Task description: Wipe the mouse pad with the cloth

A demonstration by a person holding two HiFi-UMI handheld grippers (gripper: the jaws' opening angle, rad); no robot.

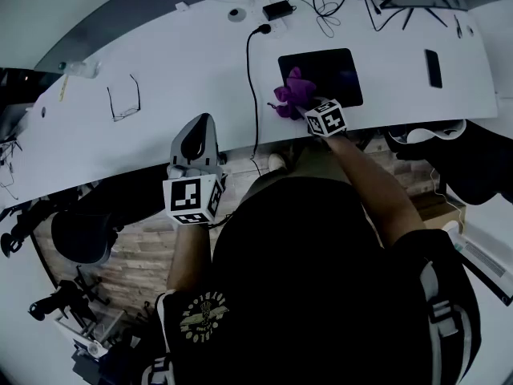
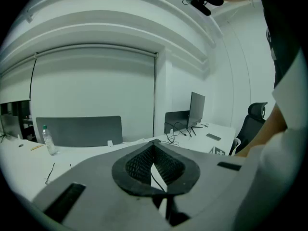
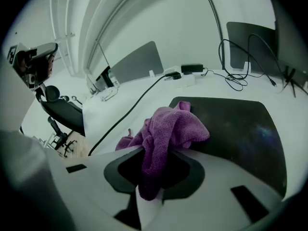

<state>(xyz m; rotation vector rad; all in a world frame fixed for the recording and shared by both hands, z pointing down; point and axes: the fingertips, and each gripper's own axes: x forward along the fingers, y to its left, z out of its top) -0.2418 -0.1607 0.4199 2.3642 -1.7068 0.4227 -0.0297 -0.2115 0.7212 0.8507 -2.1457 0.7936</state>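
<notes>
A purple cloth lies bunched on the front left corner of the black mouse pad on the white desk. My right gripper is shut on the cloth, which hangs out between its jaws over the mouse pad. My left gripper is held at the desk's front edge, away from the pad. In the left gripper view its jaws meet at the tips with nothing between them.
A black cable runs down the desk left of the pad. Glasses lie further left. A phone lies right of the pad. Chargers and wires crowd the back edge. An office chair stands below the desk.
</notes>
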